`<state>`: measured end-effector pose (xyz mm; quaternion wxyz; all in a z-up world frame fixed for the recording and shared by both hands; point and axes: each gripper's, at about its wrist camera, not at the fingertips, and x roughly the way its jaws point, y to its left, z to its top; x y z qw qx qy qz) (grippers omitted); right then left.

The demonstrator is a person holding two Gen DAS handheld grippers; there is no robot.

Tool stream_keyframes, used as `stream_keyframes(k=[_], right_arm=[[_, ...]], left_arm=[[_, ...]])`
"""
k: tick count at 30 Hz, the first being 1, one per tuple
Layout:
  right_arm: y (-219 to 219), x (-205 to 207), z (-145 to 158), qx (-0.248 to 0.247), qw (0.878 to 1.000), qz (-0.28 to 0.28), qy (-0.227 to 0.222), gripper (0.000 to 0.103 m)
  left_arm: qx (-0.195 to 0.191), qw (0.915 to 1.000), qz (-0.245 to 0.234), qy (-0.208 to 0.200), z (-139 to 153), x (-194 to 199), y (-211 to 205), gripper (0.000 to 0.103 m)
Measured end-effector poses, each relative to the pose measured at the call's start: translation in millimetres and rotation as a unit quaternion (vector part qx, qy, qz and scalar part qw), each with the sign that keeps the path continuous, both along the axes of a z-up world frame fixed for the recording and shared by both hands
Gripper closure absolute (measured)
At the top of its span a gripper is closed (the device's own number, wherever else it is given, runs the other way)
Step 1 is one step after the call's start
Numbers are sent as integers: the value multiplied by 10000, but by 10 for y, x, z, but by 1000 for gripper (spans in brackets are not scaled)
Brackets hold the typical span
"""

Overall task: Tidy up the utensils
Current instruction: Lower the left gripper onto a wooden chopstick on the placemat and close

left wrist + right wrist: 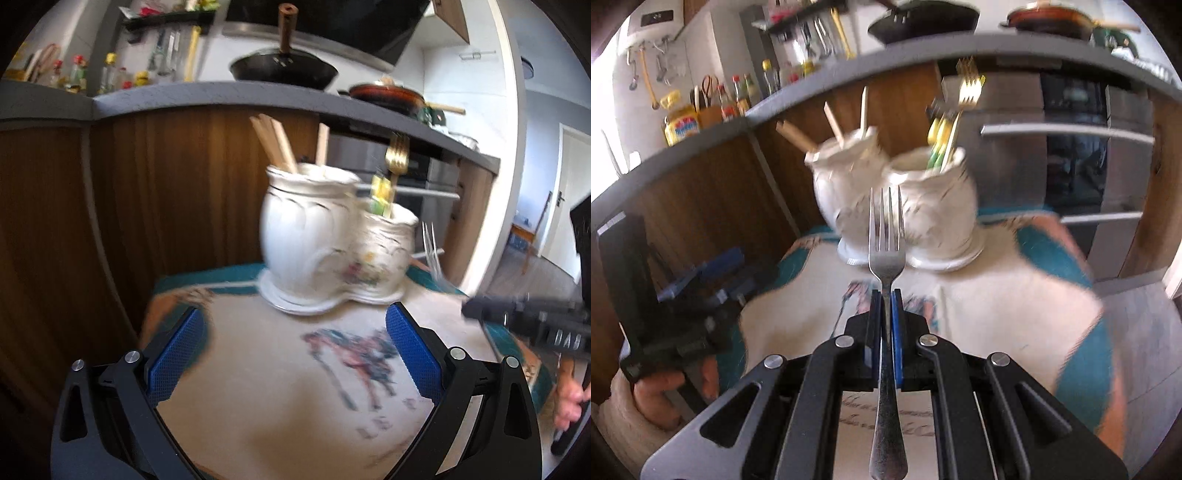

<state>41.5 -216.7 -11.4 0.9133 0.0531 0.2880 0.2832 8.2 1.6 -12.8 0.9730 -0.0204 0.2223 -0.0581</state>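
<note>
Right gripper (886,295): blue pads pressed together at twelve o'clock, clamped on a silver fork (886,258) whose tines point away. Left gripper (295,332): jaws spread wide, nothing between them. Left hand (661,395) wraps its handle at eight o'clock in the right wrist view; a cream sleeve (617,417) covers the wrist.

fork (886,258): shiny metal | holder (923,206): glossy white ceramic | chopsticks (275,144): pale matt wood

White holder (314,236); silver fork (886,236); blue fingers (177,354); gold fork (397,155).
</note>
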Motion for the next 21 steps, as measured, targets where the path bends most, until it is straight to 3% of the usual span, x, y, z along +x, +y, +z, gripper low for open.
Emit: stream_keyframes(k=[3,6,13,15,19,21], right_arm=[[-170,33,74,12,9994,-245,-226,98],[-408,116,45,157,9988,-435,-181,98],[-681,235,-53,367,9978,-551,-75,98],[-694,237,-95,418,9977,-535,-39,98],[-770,240,-114,513,9974,-509,-19,98],[-804,218,-110,560,9972,-495,-33,98]], left_arm=[[79,9990,-173,393,-38,66,-310,5],[101,9972,-205,713,-102,122,-545,5],[-328,9871,-339,1529,-328,364,-995,10],[-217,9847,-444,1672,-390,427,-1185,18],[381,9792,-306,1968,-537,538,-1419,48],[588,9792,-250,1924,-559,540,-1445,56]])
